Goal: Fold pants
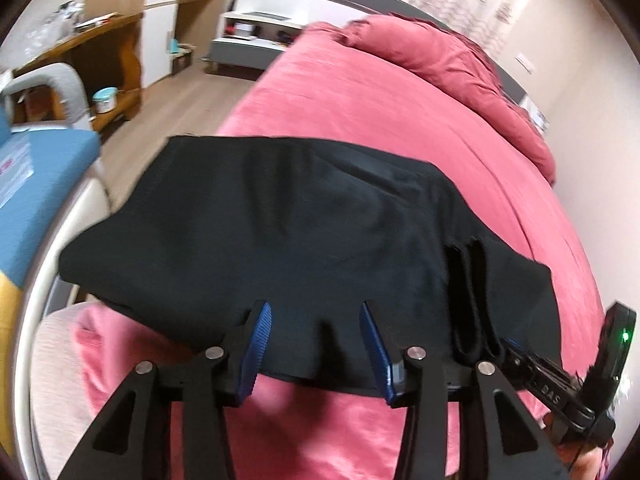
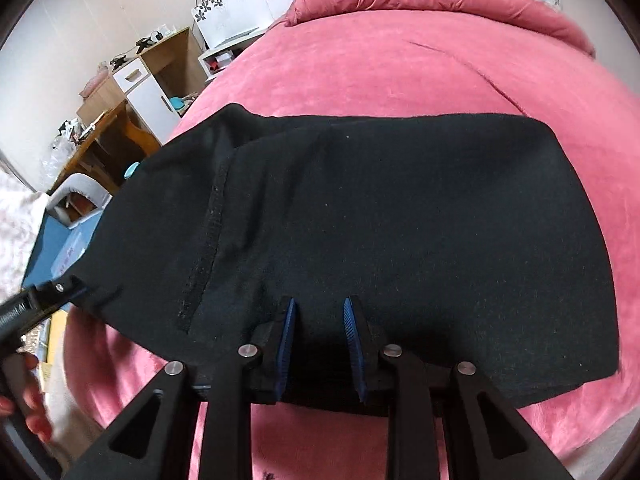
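While the black pants (image 2: 360, 216) are lying folded on the pink bed (image 2: 400, 72), I am looking along both tools at their near hem. That hem is running crosswise in front of me, so the bundle's long axis is lying side to side, stretching away toward the left gripper (image 1: 316, 344) on one end and the right gripper (image 2: 318, 344) on the other. My right gripper is sitting narrow at the hem, blue pads close together with a strip of black cloth between them; I am judging it pinched, though the contact is hard to read. My left gripper is standing wider, pads apart, a small pucker of hem between them but not pressed. Both are reaching the same edge, the right one nearer the middle of the cloth. I am expecting the next fold to carry this near edge straight away from me, toward the pillow (image 1: 420, 44).
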`<state>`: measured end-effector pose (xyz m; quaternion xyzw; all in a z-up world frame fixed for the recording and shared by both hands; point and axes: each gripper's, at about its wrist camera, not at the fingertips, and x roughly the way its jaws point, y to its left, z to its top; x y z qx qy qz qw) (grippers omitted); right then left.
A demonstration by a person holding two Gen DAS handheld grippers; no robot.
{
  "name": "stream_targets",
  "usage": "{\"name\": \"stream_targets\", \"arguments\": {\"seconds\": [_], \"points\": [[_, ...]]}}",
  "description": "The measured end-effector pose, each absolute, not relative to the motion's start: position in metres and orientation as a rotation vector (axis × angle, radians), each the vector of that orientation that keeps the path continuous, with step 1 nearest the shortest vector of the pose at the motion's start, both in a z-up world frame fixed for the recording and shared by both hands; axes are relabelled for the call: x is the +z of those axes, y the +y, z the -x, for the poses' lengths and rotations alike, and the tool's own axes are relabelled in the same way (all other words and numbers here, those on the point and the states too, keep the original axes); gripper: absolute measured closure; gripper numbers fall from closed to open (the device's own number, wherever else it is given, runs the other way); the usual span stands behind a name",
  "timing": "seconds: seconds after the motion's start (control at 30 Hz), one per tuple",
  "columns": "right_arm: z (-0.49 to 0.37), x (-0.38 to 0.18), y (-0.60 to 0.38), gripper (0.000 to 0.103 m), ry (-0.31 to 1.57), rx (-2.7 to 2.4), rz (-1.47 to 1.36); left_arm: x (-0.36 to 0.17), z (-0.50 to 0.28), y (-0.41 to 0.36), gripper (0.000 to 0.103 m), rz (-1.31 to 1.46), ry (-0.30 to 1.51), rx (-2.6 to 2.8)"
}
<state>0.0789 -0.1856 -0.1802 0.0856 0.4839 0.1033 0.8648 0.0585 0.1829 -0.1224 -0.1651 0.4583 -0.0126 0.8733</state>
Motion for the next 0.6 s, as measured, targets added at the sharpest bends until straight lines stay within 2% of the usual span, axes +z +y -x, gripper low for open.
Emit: {"name": "stream_targets", "arguments": {"seconds": [0.33, 0.6], "points": [[-0.074, -0.180, -0.185, 0.077, 1.010, 0.201, -0.177, -0.135, -0.068, 0.229, 0.056, 0.421, 0.986, 0.110], [-0.076, -0.179, -0.187, 0.077, 1.021, 0.198, -0.187, -0.141, -0.077, 0.280, 0.056, 0.693, 0.999, 0.092]]}}
